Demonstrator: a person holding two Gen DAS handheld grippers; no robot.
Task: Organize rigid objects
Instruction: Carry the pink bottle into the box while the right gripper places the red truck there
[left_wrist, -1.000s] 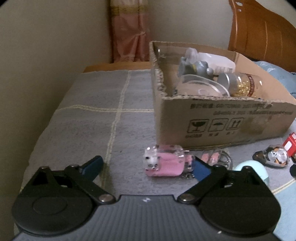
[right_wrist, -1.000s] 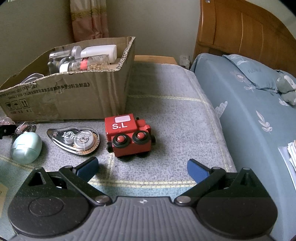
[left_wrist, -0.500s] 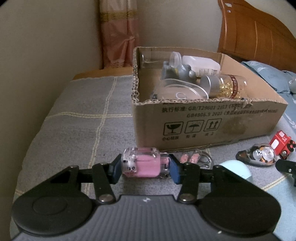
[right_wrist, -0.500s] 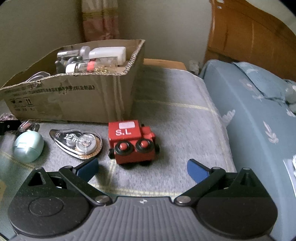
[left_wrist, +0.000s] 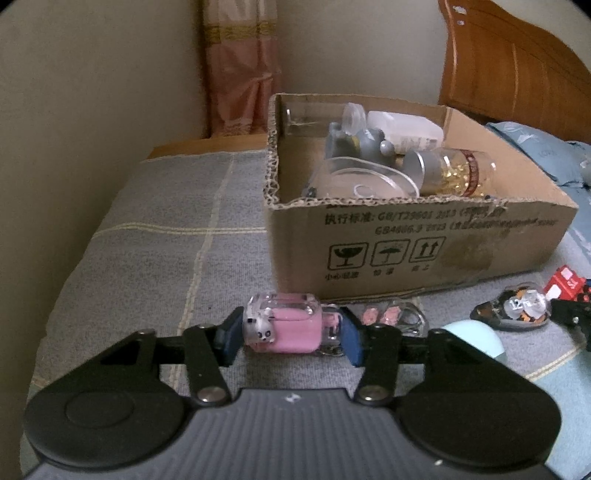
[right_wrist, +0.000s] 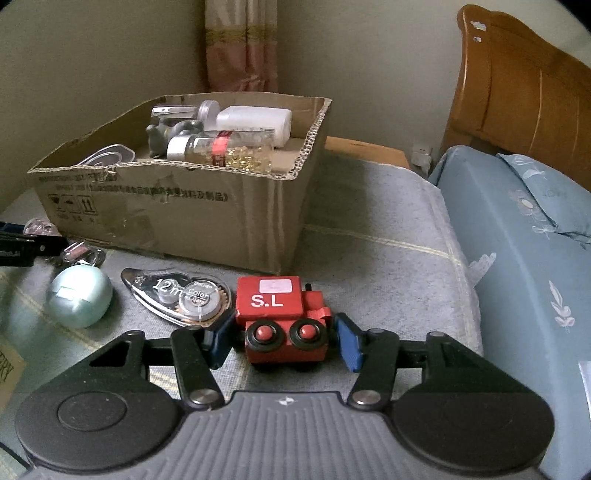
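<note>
Nearest in the left wrist view, the left hand-held gripper (left_wrist: 290, 338) is closed on the pink earphone case in its clear cover with a small animal figure (left_wrist: 284, 326); its jaws have just been opening a little, yet the blue pads seem to press both ends. The right hand-held gripper (right_wrist: 282, 341) has just been closing, and its pads now clamp the sides of the red wooden toy train marked S.L (right_wrist: 282, 321). I judge both grips prepare a lift.

Beside the train lie the clear drop-shaped correction tape dispenser (right_wrist: 177, 297) and the pale green egg-shaped case (right_wrist: 79, 297) on the grey checked blanket (right_wrist: 369, 258).

Behind stands the open brown cardboard box (right_wrist: 184, 206), already holding bottles; its front wall is in the way, so both things must rise over it.
</note>
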